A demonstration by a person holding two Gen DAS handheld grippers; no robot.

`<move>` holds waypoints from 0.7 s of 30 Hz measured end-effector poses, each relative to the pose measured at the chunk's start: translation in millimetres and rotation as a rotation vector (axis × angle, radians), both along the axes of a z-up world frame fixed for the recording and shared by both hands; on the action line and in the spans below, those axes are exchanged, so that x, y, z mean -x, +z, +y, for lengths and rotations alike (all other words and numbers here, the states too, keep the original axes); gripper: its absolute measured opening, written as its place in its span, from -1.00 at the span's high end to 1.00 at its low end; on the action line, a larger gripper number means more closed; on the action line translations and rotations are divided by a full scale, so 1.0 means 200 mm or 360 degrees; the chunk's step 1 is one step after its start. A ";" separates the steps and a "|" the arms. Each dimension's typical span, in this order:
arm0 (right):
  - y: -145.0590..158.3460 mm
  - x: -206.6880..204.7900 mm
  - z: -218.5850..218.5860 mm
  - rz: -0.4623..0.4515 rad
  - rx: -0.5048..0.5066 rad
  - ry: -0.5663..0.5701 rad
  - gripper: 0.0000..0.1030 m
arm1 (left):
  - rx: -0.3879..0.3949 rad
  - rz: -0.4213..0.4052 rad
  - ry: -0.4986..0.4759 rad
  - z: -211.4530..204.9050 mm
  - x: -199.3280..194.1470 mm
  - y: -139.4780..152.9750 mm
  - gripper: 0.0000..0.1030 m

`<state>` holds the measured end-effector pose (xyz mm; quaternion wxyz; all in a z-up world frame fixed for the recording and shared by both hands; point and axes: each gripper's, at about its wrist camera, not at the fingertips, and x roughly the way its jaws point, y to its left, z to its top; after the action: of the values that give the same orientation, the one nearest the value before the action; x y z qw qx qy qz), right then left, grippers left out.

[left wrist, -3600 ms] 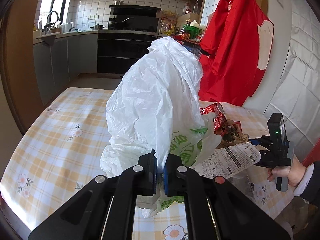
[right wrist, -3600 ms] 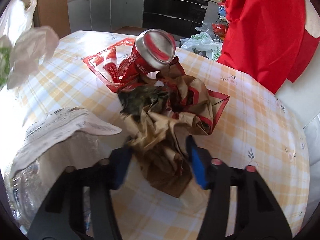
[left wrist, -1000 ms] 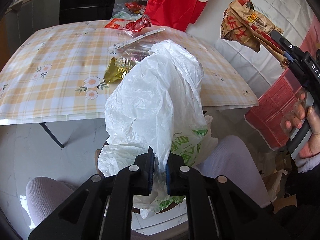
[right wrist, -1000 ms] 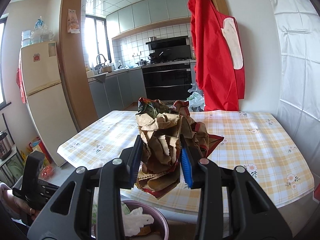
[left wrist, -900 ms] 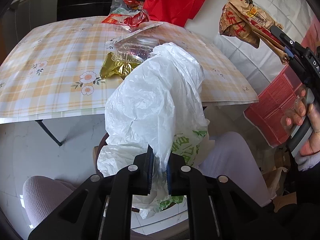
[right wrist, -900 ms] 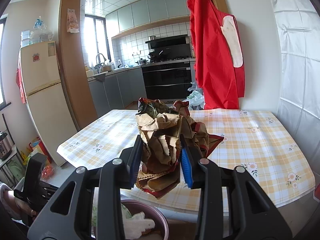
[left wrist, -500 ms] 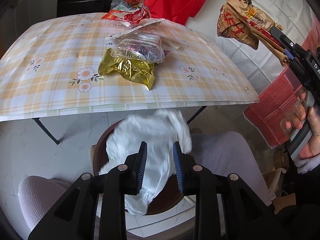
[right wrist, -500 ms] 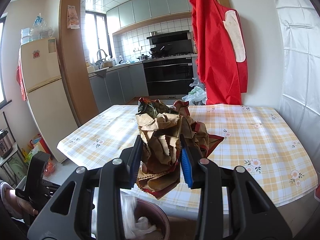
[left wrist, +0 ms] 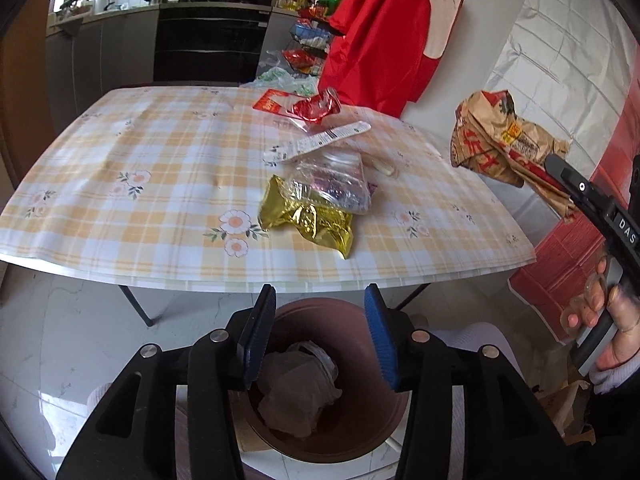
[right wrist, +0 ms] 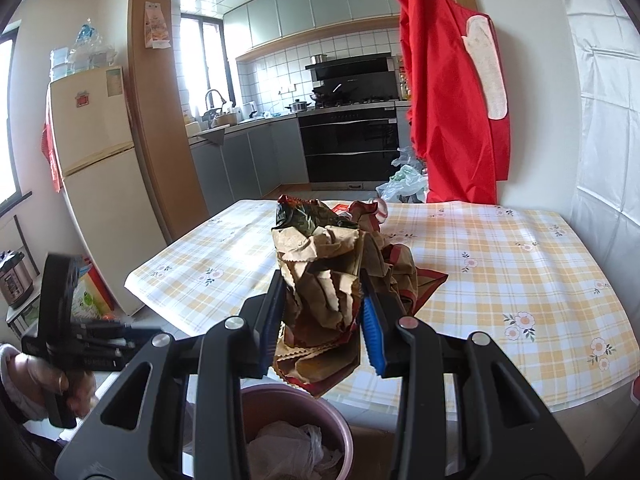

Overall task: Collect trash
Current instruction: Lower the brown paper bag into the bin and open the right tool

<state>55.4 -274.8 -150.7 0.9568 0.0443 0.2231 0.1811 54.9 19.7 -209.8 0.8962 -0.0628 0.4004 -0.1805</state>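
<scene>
My left gripper [left wrist: 318, 336] is open and empty, held above a brown trash bin [left wrist: 352, 436] on the floor by the table edge. A crumpled white plastic bag [left wrist: 296, 392] lies inside the bin; it also shows in the right wrist view [right wrist: 288, 448]. My right gripper [right wrist: 322, 312] is shut on a crumpled brown paper bag [right wrist: 324, 280], held in the air above the bin [right wrist: 340, 428]. The paper bag also shows at the right of the left wrist view [left wrist: 500, 140]. On the table lie a gold wrapper [left wrist: 308, 220], a clear plastic container [left wrist: 332, 180] and a crushed red can [left wrist: 316, 106].
The table [left wrist: 140, 168] has a yellow checked cloth with flowers. A red apron [left wrist: 384, 28] hangs on the wall behind it. A red wrapper [left wrist: 272, 102] lies by the can. A fridge [right wrist: 96, 184] and kitchen counters stand beyond.
My left gripper has opened and let go of the white plastic bag, which dropped into the bin. My right gripper still holds the brown paper bag above the bin.
</scene>
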 end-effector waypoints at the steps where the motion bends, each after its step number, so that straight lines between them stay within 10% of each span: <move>1: 0.00 0.00 0.01 0.0003 0.0005 0.0006 0.27 | -0.0001 -0.0018 0.0017 0.02 0.00 0.02 0.10; 21: -0.14 0.11 0.28 0.0393 -0.0037 0.0282 0.24 | -0.0002 -0.0250 0.0354 0.36 0.13 0.21 -0.65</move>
<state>32.5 -218.8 -179.4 0.9018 0.0575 0.3400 0.2605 29.1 90.9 -167.4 0.9393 -0.0919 0.3198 -0.0843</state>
